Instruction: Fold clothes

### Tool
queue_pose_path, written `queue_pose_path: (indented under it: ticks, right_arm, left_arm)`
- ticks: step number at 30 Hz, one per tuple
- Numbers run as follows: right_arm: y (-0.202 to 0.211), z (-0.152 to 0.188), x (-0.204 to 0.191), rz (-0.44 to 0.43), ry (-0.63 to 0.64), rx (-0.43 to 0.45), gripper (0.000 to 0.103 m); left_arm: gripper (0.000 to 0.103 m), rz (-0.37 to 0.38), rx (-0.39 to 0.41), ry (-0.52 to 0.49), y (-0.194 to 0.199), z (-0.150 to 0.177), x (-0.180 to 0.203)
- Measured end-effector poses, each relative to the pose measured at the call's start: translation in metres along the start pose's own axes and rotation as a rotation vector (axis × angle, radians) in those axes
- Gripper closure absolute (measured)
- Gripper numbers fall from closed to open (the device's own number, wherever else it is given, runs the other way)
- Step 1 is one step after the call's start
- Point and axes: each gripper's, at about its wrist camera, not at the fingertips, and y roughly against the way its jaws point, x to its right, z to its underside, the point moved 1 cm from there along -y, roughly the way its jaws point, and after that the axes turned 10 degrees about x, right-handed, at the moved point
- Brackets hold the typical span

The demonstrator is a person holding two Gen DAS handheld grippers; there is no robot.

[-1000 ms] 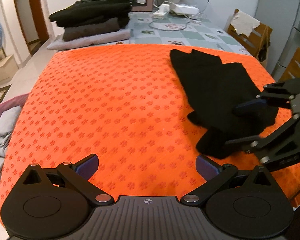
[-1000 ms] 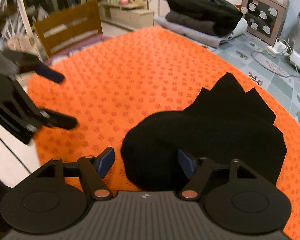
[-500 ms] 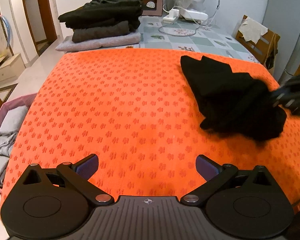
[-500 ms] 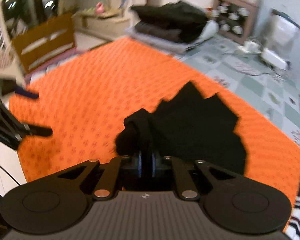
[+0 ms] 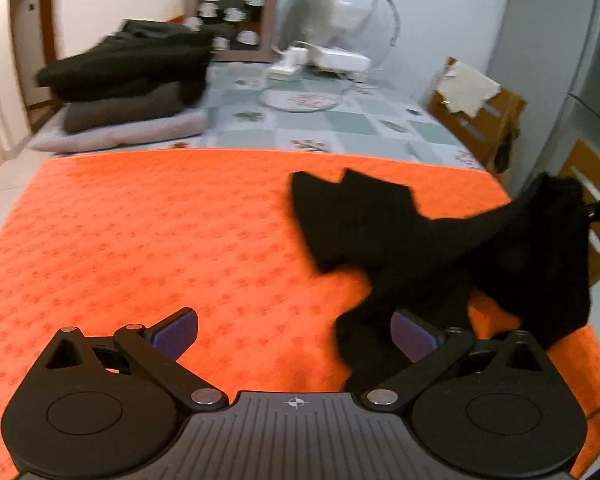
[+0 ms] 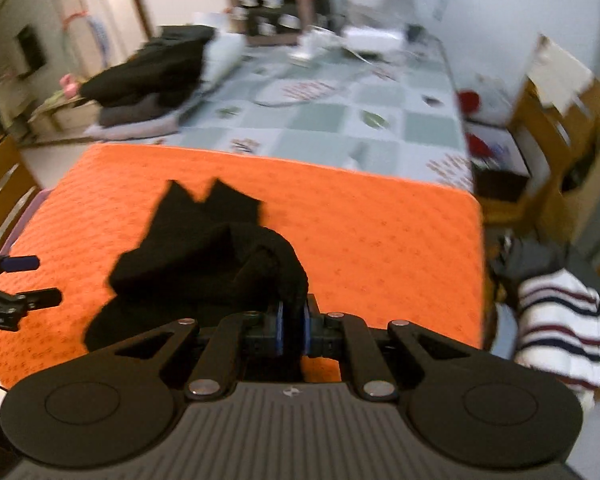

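Right hand-held gripper (image 6: 293, 330) clamps the bunched black garment (image 5: 384, 220); left hand-held gripper (image 5: 296, 330) gapes wide; folded stack (image 5: 128, 80) waits far left.

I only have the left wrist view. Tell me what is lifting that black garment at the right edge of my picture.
Observer: The right gripper. Its jaws are shut on a bunched fold of the black garment, close to its own camera.
Operator: Confirm what my own gripper looks like from over there.
Observer: The left gripper shows at the far left of the right wrist view, jaws apart, nothing between them, over the orange mat.
Operator: Report anything beyond the mat's right side that I can't see.
Observer: A striped white garment lies off the mat's right edge, below table level.
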Motion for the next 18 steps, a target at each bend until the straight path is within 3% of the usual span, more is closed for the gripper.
queue_pose_path:
  ticks: [4, 10, 15, 18]
  right_arm:
    - [-0.001, 0.008, 0.017, 0.01, -0.052, -0.026, 0.087]
    - [0.013, 0.012, 0.031, 0.027, -0.116, -0.035, 0.062]
    - [0.025, 0.016, 0.042, 0.037, -0.171, -0.042, 0.039]
    - [0.02, 0.015, 0.04, 0.015, -0.216, -0.049, 0.035]
  left_arm:
    - [0.005, 0.095, -0.05, -0.017, -0.021, -0.001, 0.016]
    - [0.018, 0.207, -0.129, -0.048, -0.039, 0.011, 0.031]
    - [0.024, 0.21, -0.16, -0.041, -0.05, 0.015, 0.031]
    - [0.029, 0.208, -0.17, -0.014, -0.056, 0.016, 0.028]
